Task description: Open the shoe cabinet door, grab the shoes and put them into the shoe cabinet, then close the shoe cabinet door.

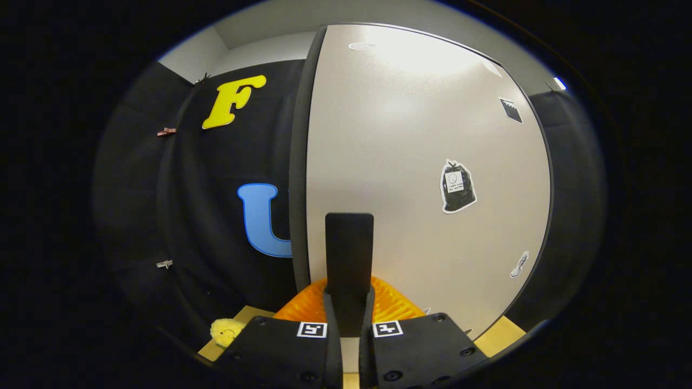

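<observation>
Between my gripper's (pixel 348 319) clenched fingers sits one dark door handle (pixel 349 254); the cabinet door (pixel 411 162) hides the interior.

Cabinet door (pixel 411 162) stickers too small to read; yellow plush (pixel 226 330) half-hidden (behind gripper (pixel 349 324))

The flat pale-grey cabinet door (pixel 400 162) has a dark edge and black-and-white stickers; a ribbed orange plastic shoe (pixel 389 305) and a fluffy yellow plush toy (pixel 226 330) sit on the tan worktop (pixel 500 335).

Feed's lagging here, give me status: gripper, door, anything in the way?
Gripper shut on the door handle. Cabinet door right ahead. Yellow plush toy beside the fingers.
</observation>
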The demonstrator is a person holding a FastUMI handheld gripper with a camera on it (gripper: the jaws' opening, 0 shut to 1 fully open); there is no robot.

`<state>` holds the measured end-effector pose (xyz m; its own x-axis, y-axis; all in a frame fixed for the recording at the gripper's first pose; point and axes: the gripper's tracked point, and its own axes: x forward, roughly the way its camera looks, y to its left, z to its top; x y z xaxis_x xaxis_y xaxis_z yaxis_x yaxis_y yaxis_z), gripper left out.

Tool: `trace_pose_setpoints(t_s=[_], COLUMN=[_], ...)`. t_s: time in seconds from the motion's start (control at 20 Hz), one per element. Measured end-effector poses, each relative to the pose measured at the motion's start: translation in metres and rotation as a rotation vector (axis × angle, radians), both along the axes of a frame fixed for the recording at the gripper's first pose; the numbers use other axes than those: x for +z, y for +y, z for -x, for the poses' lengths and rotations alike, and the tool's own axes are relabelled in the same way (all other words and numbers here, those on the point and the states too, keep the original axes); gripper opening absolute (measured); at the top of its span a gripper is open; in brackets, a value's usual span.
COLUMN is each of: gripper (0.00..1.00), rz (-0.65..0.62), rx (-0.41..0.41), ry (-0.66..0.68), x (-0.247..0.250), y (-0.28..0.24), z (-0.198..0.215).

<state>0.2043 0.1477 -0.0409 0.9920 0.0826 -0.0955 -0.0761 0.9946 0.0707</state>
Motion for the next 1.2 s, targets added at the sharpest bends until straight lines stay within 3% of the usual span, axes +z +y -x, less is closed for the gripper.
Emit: trace_pose_setpoints(t_s=[0.85,1.2], gripper=[0.15,0.15], rz=[-0.080,-0.086], rx=[0.126,0.118], ry=[0.000,0.006], x=[0.012,0.013], y=[-0.084,-0.143], z=[0.153,0.193])
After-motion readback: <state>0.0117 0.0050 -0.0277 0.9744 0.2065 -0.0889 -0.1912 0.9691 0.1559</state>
